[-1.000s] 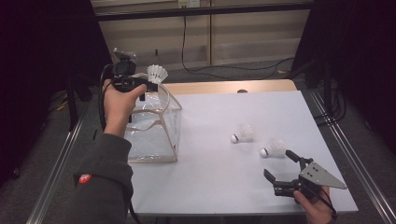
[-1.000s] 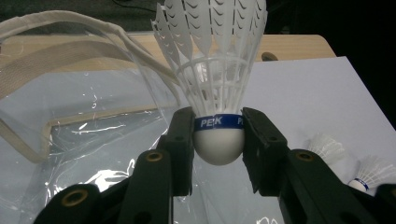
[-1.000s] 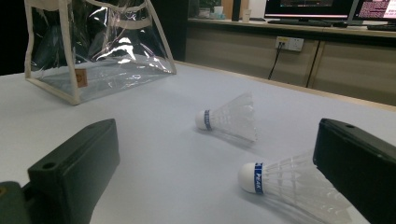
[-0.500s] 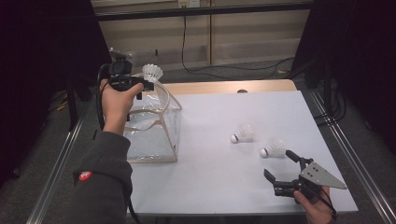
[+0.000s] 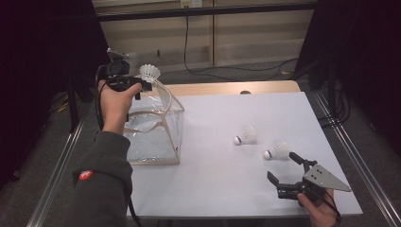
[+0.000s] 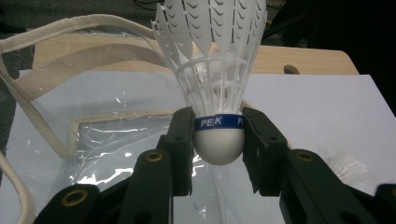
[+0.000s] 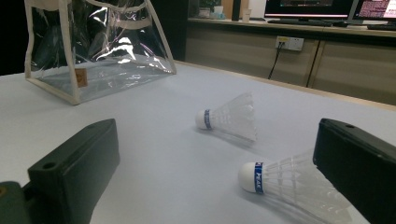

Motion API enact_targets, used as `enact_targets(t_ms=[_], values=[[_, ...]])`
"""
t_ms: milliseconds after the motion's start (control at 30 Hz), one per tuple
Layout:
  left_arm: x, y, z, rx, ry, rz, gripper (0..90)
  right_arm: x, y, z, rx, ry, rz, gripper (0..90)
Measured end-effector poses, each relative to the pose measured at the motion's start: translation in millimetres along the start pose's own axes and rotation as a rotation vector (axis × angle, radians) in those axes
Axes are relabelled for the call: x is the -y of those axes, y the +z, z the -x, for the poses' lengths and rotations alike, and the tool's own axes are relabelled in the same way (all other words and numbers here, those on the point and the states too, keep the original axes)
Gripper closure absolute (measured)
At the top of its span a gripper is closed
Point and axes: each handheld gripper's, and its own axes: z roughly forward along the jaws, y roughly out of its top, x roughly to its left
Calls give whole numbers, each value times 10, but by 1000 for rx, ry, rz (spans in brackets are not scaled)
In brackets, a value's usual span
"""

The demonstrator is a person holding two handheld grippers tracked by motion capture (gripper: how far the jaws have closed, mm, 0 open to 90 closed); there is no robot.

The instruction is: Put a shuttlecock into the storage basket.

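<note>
One white feathered shuttlecock (image 6: 218, 84), clamped in your left tongs (image 6: 218, 140), has risen slightly above the clear plastic bag (image 5: 156, 127), ready to drop, while your right tongs (image 5: 286, 171) wait apart on the worktop (image 5: 213, 189).

Held shuttlecock (image 6: 215, 70) feather tips cut off by top edge; nearest lying shuttlecock (image 7: 299, 186) skirt partly hidden behind jaw.

bag (image 5: 153, 127) left on table (image 5: 227, 189); two shuttlecocks (image 5: 246, 135) right.

A white table (image 5: 227, 184) stands among black curtains (image 5: 359, 56), before beige wall panels (image 5: 246, 33) and a grey floor (image 5: 56, 161).
</note>
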Motion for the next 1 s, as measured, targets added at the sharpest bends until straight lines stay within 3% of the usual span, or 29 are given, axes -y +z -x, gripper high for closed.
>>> enact_targets(t_ms=[1000], values=[[-13, 44, -163, -32, -49, 9, 657, 0, 2, 4, -1, -4, 0, 5]])
